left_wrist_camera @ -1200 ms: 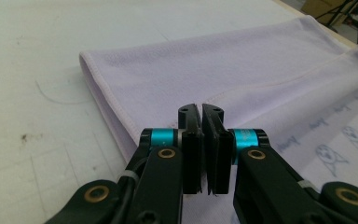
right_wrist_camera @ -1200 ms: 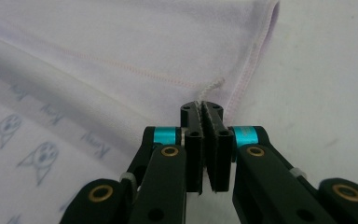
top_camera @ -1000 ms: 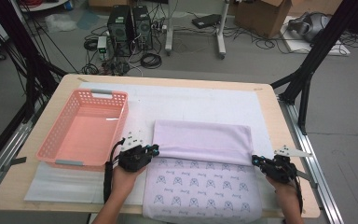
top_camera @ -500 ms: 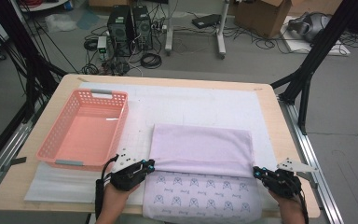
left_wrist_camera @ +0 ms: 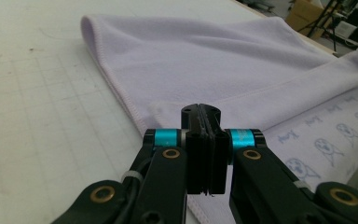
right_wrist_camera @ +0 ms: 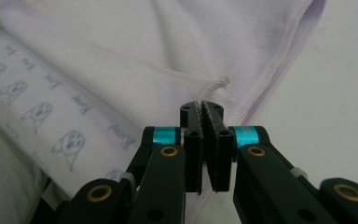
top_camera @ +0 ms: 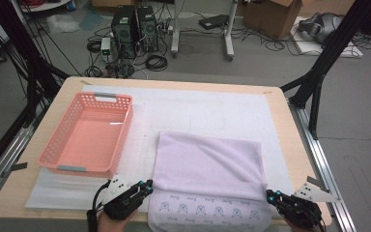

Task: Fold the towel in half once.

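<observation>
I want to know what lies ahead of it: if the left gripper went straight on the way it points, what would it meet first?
The left gripper, shut on the towel's corner, points across the folded lilac towel. It would likely ride over that cloth first; depth is hard to judge.

Two handheld grippers sit at the near table edge, the left gripper (top_camera: 147, 185) at about seven o'clock and the right gripper (top_camera: 270, 195) at about five o'clock. Both have matte black bodies. Each carries a pale grey three-cornered plate on top, marked with small dark dots, and a black cable loops back from the left one. In the left gripper view (left_wrist_camera: 203, 122) and the right gripper view (right_wrist_camera: 203, 112), two black jaw pads rise at twelve o'clock, with small screw holes at their tips and ridged inner faces. Bright teal metal collars flank the pads at nine and three o'clock. Brass-coloured pivot rivets stud the black linkage arms below, and a white cable tie wraps one arm.
</observation>
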`<state>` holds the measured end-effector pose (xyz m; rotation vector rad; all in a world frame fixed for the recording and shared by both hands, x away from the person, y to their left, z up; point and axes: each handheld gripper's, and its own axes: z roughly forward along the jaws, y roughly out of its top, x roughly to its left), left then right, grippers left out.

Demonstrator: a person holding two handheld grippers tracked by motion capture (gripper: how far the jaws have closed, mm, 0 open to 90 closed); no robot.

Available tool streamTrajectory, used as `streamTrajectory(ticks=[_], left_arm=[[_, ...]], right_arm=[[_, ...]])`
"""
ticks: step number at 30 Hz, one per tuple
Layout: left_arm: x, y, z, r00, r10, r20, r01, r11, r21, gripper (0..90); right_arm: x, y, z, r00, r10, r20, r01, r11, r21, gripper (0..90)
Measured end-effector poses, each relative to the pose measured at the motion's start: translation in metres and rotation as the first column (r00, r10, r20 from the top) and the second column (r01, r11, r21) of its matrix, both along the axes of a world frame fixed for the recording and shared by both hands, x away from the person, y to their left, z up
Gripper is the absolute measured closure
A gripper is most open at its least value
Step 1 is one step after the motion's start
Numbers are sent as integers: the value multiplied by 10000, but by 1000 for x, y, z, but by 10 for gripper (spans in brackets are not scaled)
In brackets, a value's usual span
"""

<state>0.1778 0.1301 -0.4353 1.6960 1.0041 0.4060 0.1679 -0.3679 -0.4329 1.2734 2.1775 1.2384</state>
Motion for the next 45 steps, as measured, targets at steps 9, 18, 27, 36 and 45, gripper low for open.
streamTrajectory(ticks=[9, 18, 27, 36, 45], left_arm=[[-4, -10, -1, 9997, 247, -17, -246, 9993, 277, 579], [47, -31, -7, 9964, -214, -814, 283, 9960, 851, 484], [60, -49, -19, 9938, -378, -1048, 585, 9775, 2027, 627], [51, -35, -6, 9939, -959, -541, 1002, 9916, 820, 807], [35, -21, 2, 9927, -1192, -187, 1195, 9927, 163, 809]], right_arm=[[-13, 1, -5, 10000, -57, -42, 57, 10000, 72, 859], [-6, -3, -3, 9997, -247, 26, 246, 9987, 445, 857], [6, -5, -1, 9993, -377, 42, 374, 9977, 570, 859], [16, -6, -1, 9989, -444, -116, 450, 9971, 621, 860], [11, 1, 3, 9997, -204, -128, 210, 9986, 486, 861]])
